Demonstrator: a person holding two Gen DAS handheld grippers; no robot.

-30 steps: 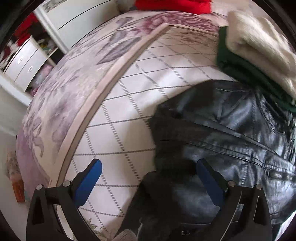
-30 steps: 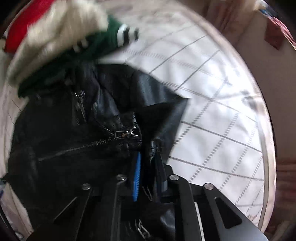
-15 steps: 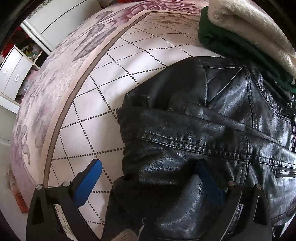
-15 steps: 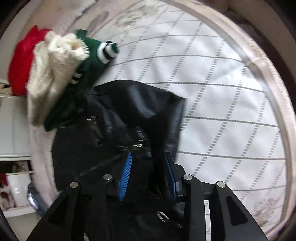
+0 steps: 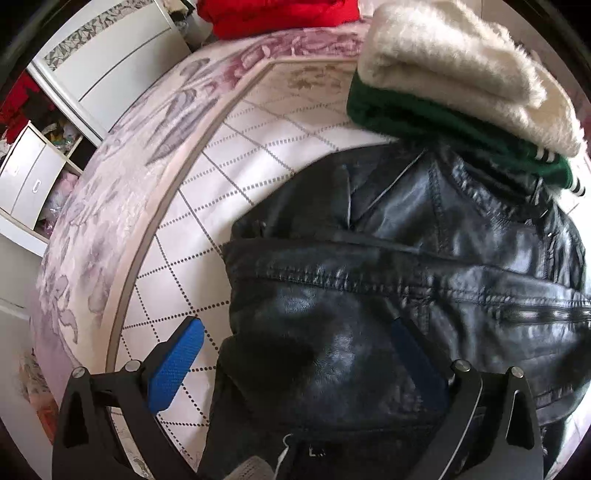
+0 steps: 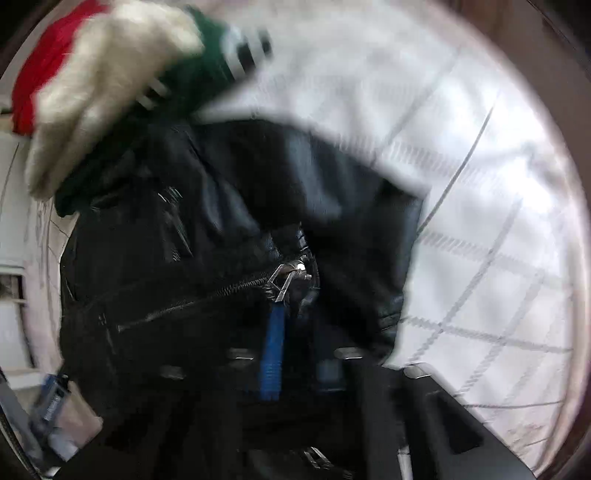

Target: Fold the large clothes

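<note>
A black leather jacket (image 5: 369, 295) lies on the quilted bed cover (image 5: 258, 158), its top edge against a pile of folded clothes. My left gripper (image 5: 295, 332) is open and wide, hovering over the jacket's folded left part; one blue pad (image 5: 177, 362) hangs over the cover, the other over the leather. In the blurred right wrist view the jacket (image 6: 184, 258) fills the middle, with a zipper pull (image 6: 288, 277) showing. My right gripper (image 6: 295, 321) is shut on a fold of leather just below that zipper pull.
A cream fluffy garment (image 5: 461, 74) lies folded on a green one (image 5: 424, 122) at the back of the bed, with red cloth (image 5: 277, 14) behind. A white wardrobe (image 5: 110, 62) and drawers (image 5: 26, 173) stand past the bed's left edge.
The right gripper opened, shifted along the jacket and shut again on leather near the zipper pull. The left gripper moved over the jacket, which now lies folded further across.
</note>
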